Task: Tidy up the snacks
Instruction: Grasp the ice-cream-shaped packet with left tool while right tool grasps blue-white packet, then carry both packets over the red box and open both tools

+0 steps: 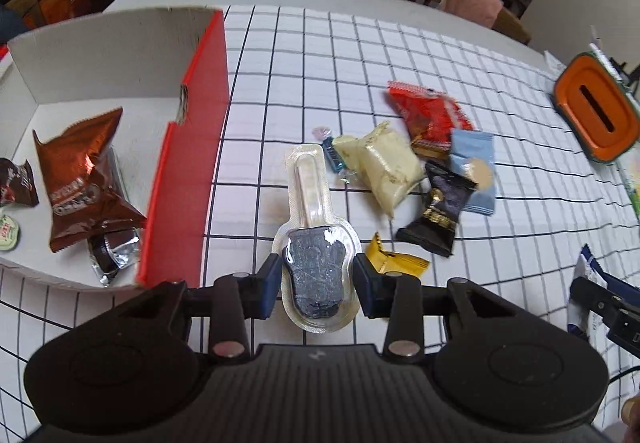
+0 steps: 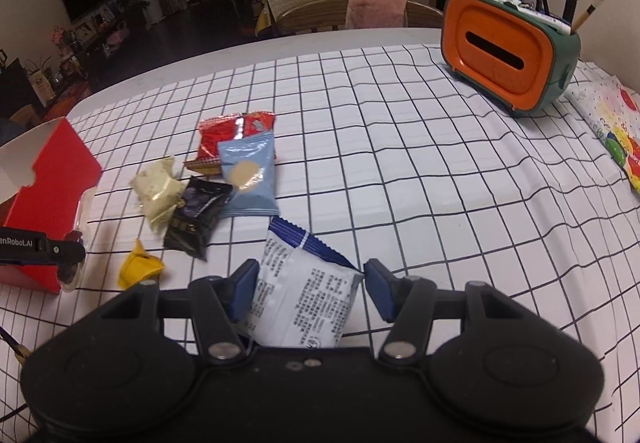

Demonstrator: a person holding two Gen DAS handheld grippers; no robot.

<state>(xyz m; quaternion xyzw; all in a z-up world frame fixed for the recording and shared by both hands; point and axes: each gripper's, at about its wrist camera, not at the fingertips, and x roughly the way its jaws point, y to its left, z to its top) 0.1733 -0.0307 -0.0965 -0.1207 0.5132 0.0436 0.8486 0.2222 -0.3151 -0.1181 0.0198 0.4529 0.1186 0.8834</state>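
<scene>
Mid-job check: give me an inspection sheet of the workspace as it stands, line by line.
Surface: table with a white black-grid cloth, rumpled on the right.
Job's things: red box holding a brown packet; loose pile with a cream packet, red packet, light blue packet, black packet, yellow wrapper.
Clutter: orange tissue holder with pens; colourful pack.
Grippers: left gripper shut on a clear blister pack; right gripper shut on a white-and-blue packet.
Cables: nothing seen.
Surroundings: chair with pink cloth, dim living room.
</scene>
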